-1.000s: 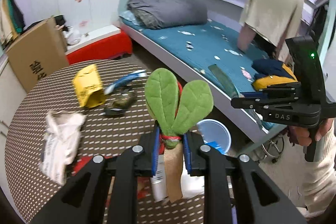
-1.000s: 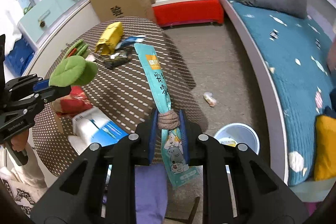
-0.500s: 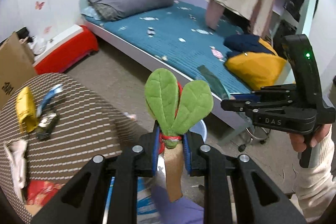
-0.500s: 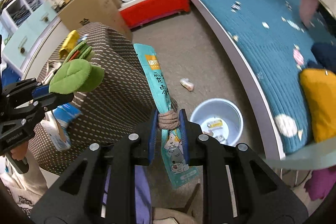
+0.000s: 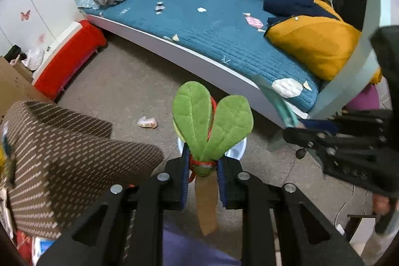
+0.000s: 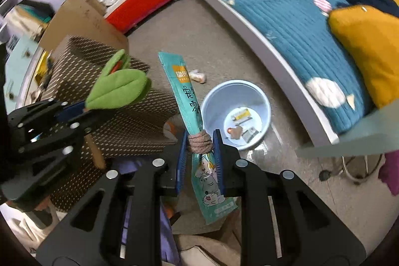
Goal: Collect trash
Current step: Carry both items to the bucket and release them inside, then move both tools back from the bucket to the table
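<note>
Trash is held in both grippers: a green plush leaf toy (image 5: 210,127) is pinched by the left gripper (image 5: 203,167), a teal snack packet (image 6: 185,104) by the right gripper (image 6: 199,150). A blue bin (image 6: 235,91) is seen at one o'clock from the right gripper's tips.

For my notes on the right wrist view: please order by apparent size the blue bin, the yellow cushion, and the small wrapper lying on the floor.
1. yellow cushion, partly cut off by the frame
2. blue bin, nearly as large
3. small wrapper
Apparent size only; fisheye and distance distort it.
</note>
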